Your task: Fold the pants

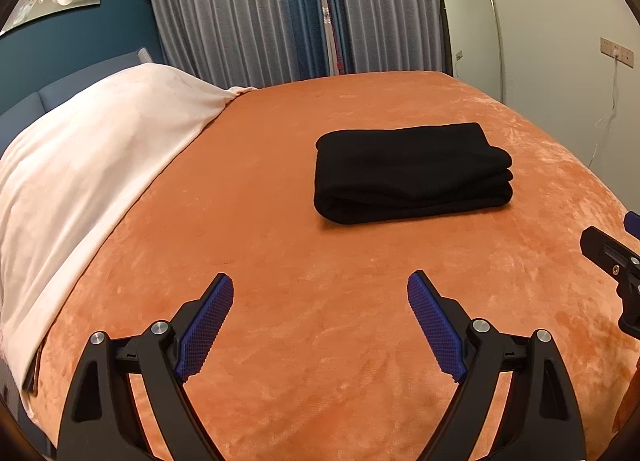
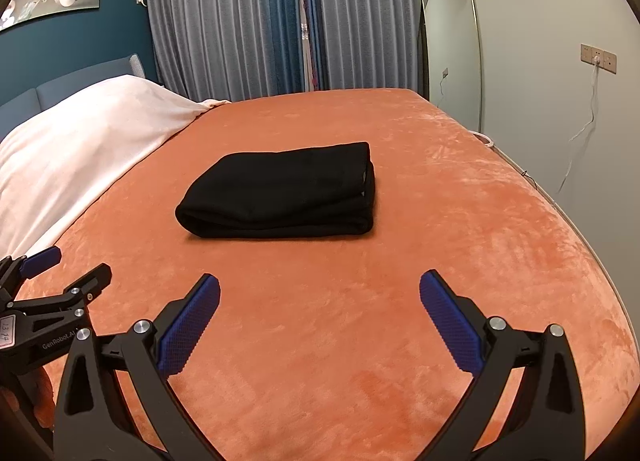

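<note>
The folding step looks finished, judging from how things lie: nothing is gripped and the garment is already a compact bundle. Going left to right, one cream blanket (image 1: 92, 165) covers the head end of the bed, and one orange bedspread (image 1: 280, 241) covers the rest. The left gripper (image 1: 320, 285) hangs low over bare orange cloth, its blue pads spread wide and holding nothing. Beyond it and to its right lie the one pair of black pants (image 1: 412, 173), folded into a thick stack of several layers, flat on the bedspread toward the middle of the bed. The right gripper (image 2: 320, 285) hovers likewise near the bed's front edge, its pads parted and empty, well short of the pants (image 2: 280, 189). Two grippers, one garment. If anything remains, it is only a tidy-up: squaring the stacked edges on the bundle's right side, which calls for a light touch so the layers do not slide apart
</note>
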Demonstrator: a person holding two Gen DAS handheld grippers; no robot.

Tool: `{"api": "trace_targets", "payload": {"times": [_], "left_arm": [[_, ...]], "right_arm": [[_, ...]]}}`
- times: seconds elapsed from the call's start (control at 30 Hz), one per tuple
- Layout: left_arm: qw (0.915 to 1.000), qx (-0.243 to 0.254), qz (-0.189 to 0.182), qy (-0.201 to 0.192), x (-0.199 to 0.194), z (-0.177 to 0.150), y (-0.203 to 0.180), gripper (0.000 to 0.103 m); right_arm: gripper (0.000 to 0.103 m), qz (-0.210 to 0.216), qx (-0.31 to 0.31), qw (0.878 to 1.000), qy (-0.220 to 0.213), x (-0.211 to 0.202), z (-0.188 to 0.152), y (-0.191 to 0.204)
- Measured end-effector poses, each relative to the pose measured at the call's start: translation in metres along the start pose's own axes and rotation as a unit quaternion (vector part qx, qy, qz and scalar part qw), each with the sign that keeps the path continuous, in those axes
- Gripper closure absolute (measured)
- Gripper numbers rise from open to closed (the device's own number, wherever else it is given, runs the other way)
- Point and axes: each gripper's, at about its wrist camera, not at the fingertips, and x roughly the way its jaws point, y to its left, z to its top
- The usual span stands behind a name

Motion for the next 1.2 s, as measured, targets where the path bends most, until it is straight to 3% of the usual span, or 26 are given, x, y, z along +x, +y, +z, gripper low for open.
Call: {"api": "trace_targets", "payload": {"times": [1.0, 1.2], "left_arm": [[1.0000, 0.003, -0.007, 0.000, 0.0010, -0.0004, -0.0040, 0.017], [0.9994, 0.009, -0.033, 0.000, -0.0013, -0.0012, -0.0073, 0.017]], "right_arm": [[0.005, -0.005, -0.004, 1.000, 0.010, 0.0059, -0.0071, -0.0049], [0.005, -0.006, -0.005, 1.000, 0.010, 0.0055, -0.0076, -0.0054]]}}
